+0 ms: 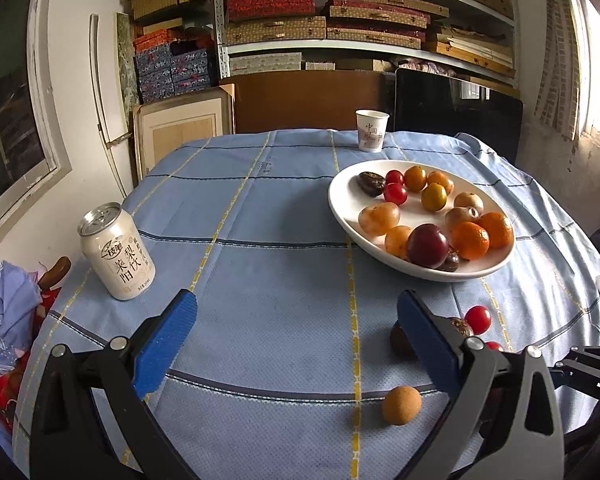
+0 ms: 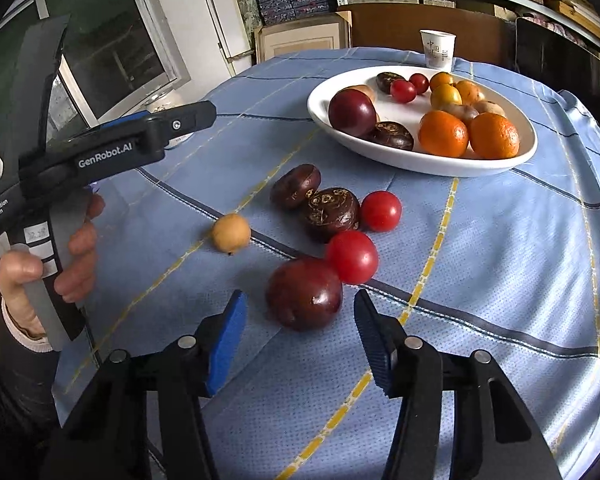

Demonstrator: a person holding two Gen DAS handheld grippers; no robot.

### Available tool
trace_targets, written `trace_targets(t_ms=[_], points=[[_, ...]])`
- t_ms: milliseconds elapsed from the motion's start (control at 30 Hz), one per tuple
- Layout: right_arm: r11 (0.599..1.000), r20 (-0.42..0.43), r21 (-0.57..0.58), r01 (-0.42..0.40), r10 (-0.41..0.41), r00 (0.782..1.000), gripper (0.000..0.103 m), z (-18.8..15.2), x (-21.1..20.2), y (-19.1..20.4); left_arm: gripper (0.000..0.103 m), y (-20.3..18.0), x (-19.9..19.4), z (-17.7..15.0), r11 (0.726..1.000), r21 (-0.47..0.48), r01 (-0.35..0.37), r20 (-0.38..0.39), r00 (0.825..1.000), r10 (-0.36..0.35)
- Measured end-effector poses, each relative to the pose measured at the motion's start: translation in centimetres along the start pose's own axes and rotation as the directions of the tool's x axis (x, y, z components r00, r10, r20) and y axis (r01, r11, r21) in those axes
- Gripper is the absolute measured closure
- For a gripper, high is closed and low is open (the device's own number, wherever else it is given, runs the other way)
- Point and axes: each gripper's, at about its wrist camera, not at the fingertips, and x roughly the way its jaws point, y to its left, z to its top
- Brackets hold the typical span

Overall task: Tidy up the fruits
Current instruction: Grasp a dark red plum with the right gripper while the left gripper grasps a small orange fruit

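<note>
A white plate (image 2: 428, 162) on the blue cloth holds several fruits; it also shows in the left wrist view (image 1: 342, 204). Loose on the cloth lie a dark plum (image 2: 304, 299), two cherry tomatoes (image 2: 352, 257) (image 2: 381, 211), two dark water chestnuts (image 2: 331, 212) (image 2: 295, 186) and a small tan fruit (image 2: 231, 233). My right gripper (image 2: 300, 314) is open, its fingers on either side of the plum, not touching. My left gripper (image 1: 296, 312) is open and empty above the cloth, with the tan fruit (image 1: 401, 399) near its right finger; it also shows in the right wrist view (image 2: 204, 114).
A drink can (image 1: 117, 252) stands at the table's left edge. A paper cup (image 1: 371, 130) stands behind the plate. Shelves with boxes and a dark screen (image 1: 456, 116) are behind the table. Patterned cloth (image 1: 4, 320) lies at the left.
</note>
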Motion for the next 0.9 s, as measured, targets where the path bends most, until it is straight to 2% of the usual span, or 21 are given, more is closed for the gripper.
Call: trace_targets(t_ms=[167,500,633,700,900], points=[[1.000,0.000,0.018,-0.011,0.011,1.000,0.048,0.0,0.2,-0.3,0.005,0.1,0.0,0.0,1.000,0.001,-0.002,0.000,1.000,0.002],[1.000,-0.002,0.021,-0.018,0.018,1.000,0.063,0.1,0.4,-0.4,0.005,0.4,0.0,-0.1,1.000,-0.005,-0.005,-0.008,1.000,0.005],[0.999,0.006,0.024,-0.025,0.025,1.000,0.065,0.1,0.2,-0.5,0.005,0.6,0.2,-0.3,1.000,-0.001,-0.021,-0.022,1.000,0.021],[0.999,0.030,0.027,-0.039,0.038,0.999,0.065,0.2,-0.4,-0.7,0.005,0.8,0.3,-0.3,1.000,-0.002,-0.017,-0.033,0.999,0.017],[0.991,0.142,0.122,-0.064,0.046,0.989,0.065,0.7,-2.6,-3.0,0.005,0.4,0.4,-1.4,0.997,0.038,0.072,-0.085,0.994,-0.068]])
